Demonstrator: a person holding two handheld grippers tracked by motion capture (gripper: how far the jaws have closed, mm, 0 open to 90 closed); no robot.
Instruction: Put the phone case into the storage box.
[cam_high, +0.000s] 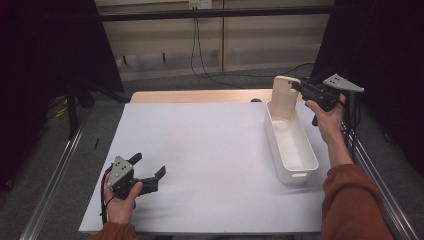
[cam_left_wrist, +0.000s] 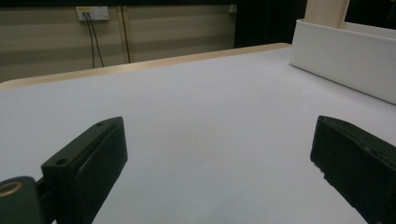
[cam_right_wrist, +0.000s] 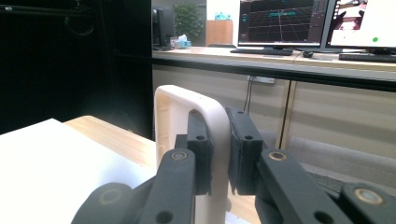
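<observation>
White sheeting covers the tabletop (cam_high: 210, 155), with a strip of bare wood at its far edge and dark curtains to either side. Nearest to us, our left gripper (cam_high: 145, 175) rests low over the sheet at the front left, its jaws spread wide with nothing between them; in the left gripper view they frame bare white surface. Farther off on the right lies a long white bin (cam_high: 295, 150), and above its far end our right gripper (cam_high: 296, 86) pinches the upper edge of a cream, flat, rounded-corner panel (cam_high: 284, 97), which stands upright with its lower end inside the bin. In the right gripper view the jaws press on the panel's rim (cam_right_wrist: 219, 126) from both sides. We judge the step in hand to be lowering the panel into the bin; next we need to settle it against the floor or end wall, then release without tipping it. The bin's wall hides the panel's foot, so we cannot tell whether it touches bottom. What the panel is stays unclear.
</observation>
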